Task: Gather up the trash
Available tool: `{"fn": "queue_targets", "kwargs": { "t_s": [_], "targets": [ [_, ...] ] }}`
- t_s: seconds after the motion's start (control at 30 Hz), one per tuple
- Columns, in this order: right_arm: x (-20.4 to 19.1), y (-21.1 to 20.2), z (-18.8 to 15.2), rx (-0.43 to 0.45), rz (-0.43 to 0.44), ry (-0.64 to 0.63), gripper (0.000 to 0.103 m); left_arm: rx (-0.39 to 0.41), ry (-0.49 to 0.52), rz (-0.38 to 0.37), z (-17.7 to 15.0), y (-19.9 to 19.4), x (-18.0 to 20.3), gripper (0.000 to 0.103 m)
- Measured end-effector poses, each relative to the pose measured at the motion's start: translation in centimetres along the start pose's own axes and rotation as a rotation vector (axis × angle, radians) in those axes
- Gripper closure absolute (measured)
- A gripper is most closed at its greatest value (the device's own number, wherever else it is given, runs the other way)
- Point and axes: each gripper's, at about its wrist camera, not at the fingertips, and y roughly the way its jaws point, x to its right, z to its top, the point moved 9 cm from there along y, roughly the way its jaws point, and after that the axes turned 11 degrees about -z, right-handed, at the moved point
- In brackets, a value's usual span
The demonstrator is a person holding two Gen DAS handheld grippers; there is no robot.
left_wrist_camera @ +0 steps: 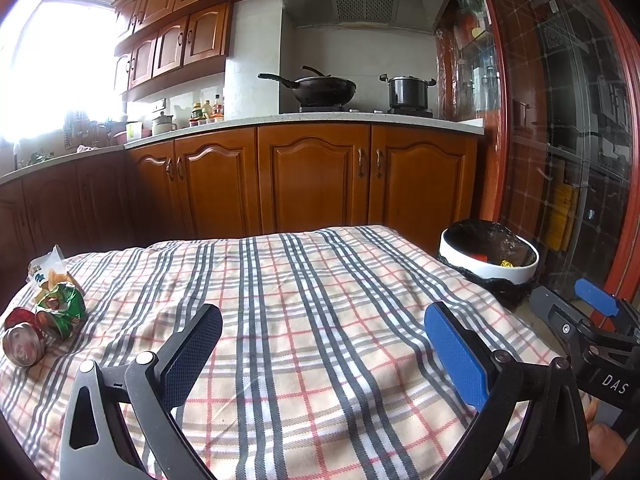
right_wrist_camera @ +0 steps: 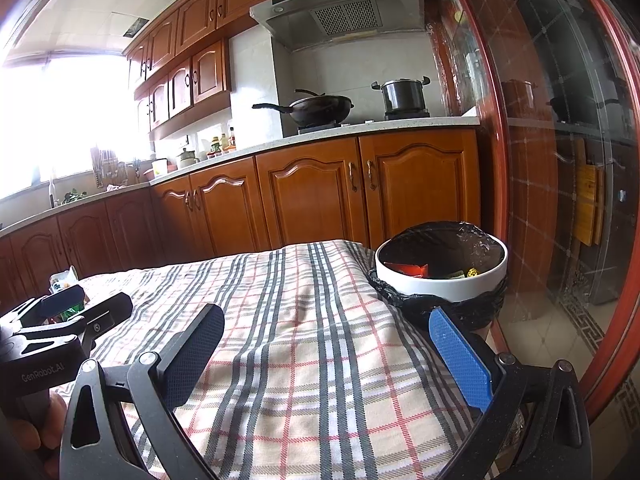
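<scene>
Trash lies at the far left corner of the plaid tablecloth (left_wrist_camera: pixel 320 320): a crushed red can (left_wrist_camera: pixel 22 342) touching a crumpled green wrapper (left_wrist_camera: pixel 60 306), with a pale snack bag (left_wrist_camera: pixel 48 270) just behind. The left gripper (left_wrist_camera: pixel 324 344) hovers over the cloth, its fingers wide apart and empty. The right gripper (right_wrist_camera: pixel 328 344) is likewise spread and holds nothing. Off the table's right corner stands a white bin (right_wrist_camera: pixel 442 280) lined with a black bag, some scraps inside.
</scene>
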Motion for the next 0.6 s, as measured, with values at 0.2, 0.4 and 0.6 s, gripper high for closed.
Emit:
{"fn": "queue_targets", "kwargs": {
  "t_s": [0.2,0.4,0.6],
  "targets": [
    [-0.08,-0.03,0.00,-0.001,0.000,-0.003,0.000,-0.001,0.001,-0.001,-0.01,0.03,-0.03,0.001],
    [-0.05,0.13,-0.05,-0.002,0.004,-0.005,0.000,-0.003,0.003,-0.004,-0.01,0.15,-0.12,0.001],
    [-0.07,0.13,-0.02,-0.002,0.007,-0.003,0.000,-0.006,0.006,-0.009,-0.06,0.25,-0.18,0.001]
  ]
}}
